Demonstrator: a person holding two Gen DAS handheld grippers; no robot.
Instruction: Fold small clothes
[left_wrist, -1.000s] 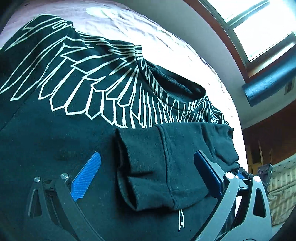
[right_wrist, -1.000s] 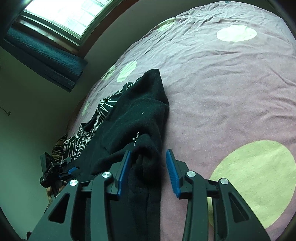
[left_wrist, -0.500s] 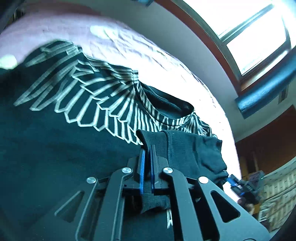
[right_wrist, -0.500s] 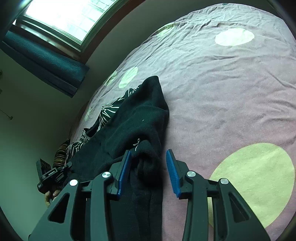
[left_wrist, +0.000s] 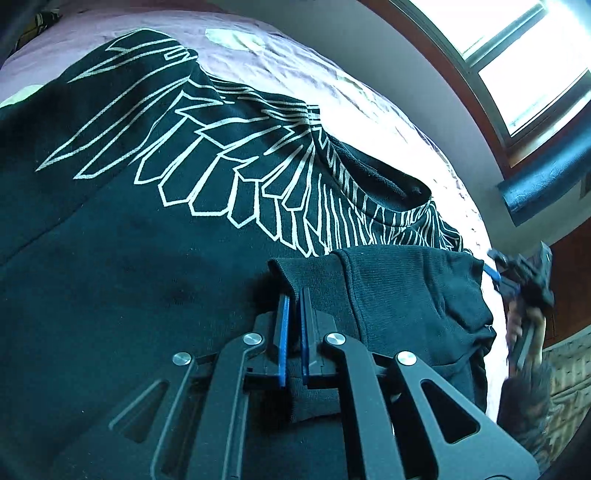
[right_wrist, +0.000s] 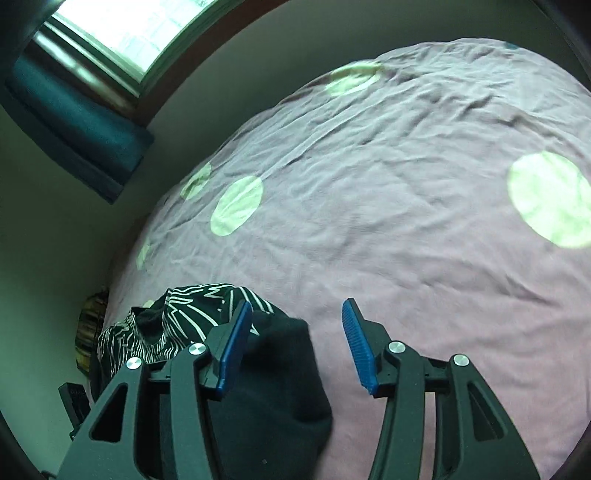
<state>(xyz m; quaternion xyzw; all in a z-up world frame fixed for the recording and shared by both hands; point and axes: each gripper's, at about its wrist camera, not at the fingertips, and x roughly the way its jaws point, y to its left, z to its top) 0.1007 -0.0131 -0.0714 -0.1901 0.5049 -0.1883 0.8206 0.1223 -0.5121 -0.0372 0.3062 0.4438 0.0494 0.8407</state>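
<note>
We see a black sweatshirt with a white wing print spread flat on a bed, whose mauve sheet carries pale green dots. One sleeve is folded in across the chest, its ribbed cuff lying on the body of the garment below the neckline. Our left tool is clenched on that cuff: the two blue pads stand almost together with the cuff's edge pinched between them and dark fabric showing below the fingers.

Our right tool is over the other side of the sweatshirt, at the edge where the cloth meets bare sheet. Its jaws are opening, and the blue pads stand well apart. A rounded fold of black fabric lies just beside the left-hand pad and under it; whether it touches that pad we cannot tell, and the right-hand pad is clear of the cloth, with sheet behind it. In the left wrist view the right tool shows blurred beyond the far edge of the bed, held in a hand. A window sits above a dark blue roll on the wall
</note>
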